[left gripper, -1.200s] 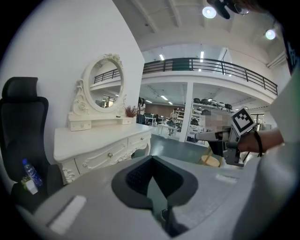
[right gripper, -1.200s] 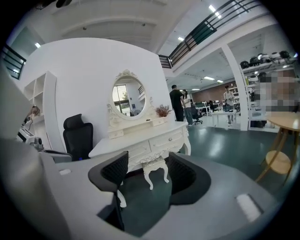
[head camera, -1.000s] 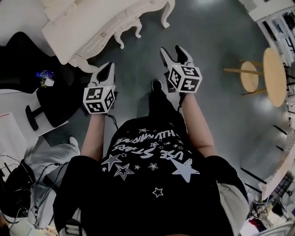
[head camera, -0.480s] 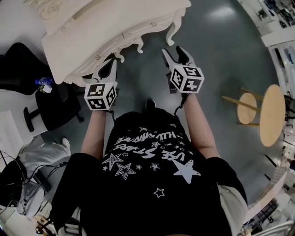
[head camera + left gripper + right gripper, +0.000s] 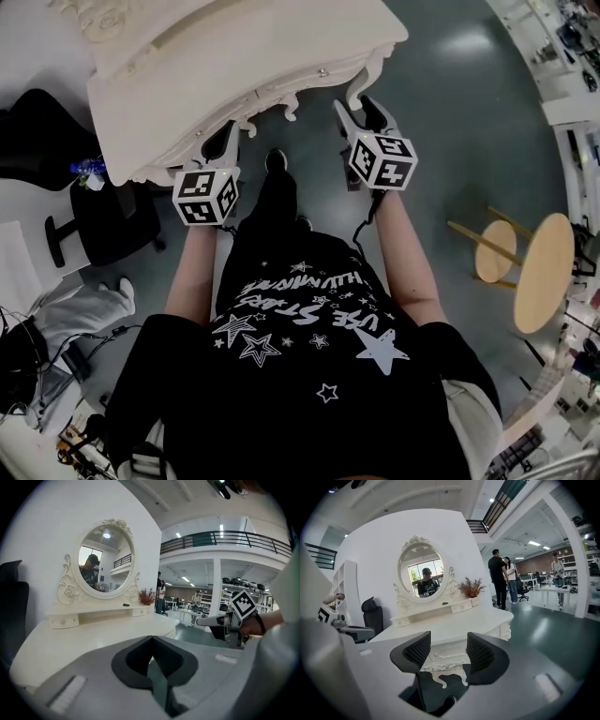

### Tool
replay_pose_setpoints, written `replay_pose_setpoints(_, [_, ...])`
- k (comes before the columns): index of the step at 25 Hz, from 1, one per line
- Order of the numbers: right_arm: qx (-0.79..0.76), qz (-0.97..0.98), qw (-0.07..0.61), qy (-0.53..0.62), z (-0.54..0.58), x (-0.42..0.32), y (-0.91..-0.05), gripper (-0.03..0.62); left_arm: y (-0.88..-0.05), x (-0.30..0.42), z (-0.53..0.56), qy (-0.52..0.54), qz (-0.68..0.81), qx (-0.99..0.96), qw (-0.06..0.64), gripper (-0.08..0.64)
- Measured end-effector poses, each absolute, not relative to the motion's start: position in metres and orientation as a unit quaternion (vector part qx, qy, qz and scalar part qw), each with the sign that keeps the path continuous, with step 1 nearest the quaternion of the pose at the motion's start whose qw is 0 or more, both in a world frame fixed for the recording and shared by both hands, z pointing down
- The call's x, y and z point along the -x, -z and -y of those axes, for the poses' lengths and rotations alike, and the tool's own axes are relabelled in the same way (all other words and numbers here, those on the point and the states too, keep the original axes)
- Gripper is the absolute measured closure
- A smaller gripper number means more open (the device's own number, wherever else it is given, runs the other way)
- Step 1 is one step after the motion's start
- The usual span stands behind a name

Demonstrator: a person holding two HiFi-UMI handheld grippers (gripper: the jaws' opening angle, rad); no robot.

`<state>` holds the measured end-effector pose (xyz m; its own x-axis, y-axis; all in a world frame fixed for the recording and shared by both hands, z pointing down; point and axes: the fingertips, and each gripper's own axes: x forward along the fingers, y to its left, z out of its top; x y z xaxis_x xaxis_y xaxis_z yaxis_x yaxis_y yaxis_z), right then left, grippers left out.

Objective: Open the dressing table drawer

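Note:
The white carved dressing table fills the top of the head view, its drawer front with a small knob facing me. My left gripper is held at the table's front edge on the left, jaws shut with nothing in them; in its own view the left gripper points over the tabletop toward the oval mirror. My right gripper is open near the table's right front corner. In its own view the right gripper frames the carved drawer front, a short way off.
A black office chair stands left of the table. Two round wooden stools are on the floor at the right. My foot is under the table's edge. Cables and clutter lie at lower left. People stand far behind.
The person has stepped toward the table, which has moved closer and larger in the head view. Both grippers have come up to its front edge. Jaw states are unchanged.

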<state>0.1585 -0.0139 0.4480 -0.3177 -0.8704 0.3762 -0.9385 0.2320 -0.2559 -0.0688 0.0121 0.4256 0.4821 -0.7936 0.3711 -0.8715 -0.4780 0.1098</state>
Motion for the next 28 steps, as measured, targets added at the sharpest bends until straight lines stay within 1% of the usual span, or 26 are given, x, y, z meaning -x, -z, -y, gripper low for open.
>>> replay_pose_setpoints(11, [-0.577, 0.782, 0.101, -0.213, 0.16, -0.159, -0.459, 0.341, -0.435, 0.058, 0.148, -0.133, 0.483, -0.856, 0.131, 0.558])
replay_pose_setpoints(20, [-0.579, 0.771, 0.129, -0.231, 0.28, -0.161, -0.474, 0.345, -0.454, 0.051, 0.261, -0.155, 0.47, -0.855, 0.156, 0.558])
replay_pose_setpoints(28, [-0.575, 0.764, 0.165, -0.24, 0.358, -0.151, -0.496, 0.353, -0.475, 0.054, 0.323, -0.167, 0.464, -0.851, 0.179, 0.558])
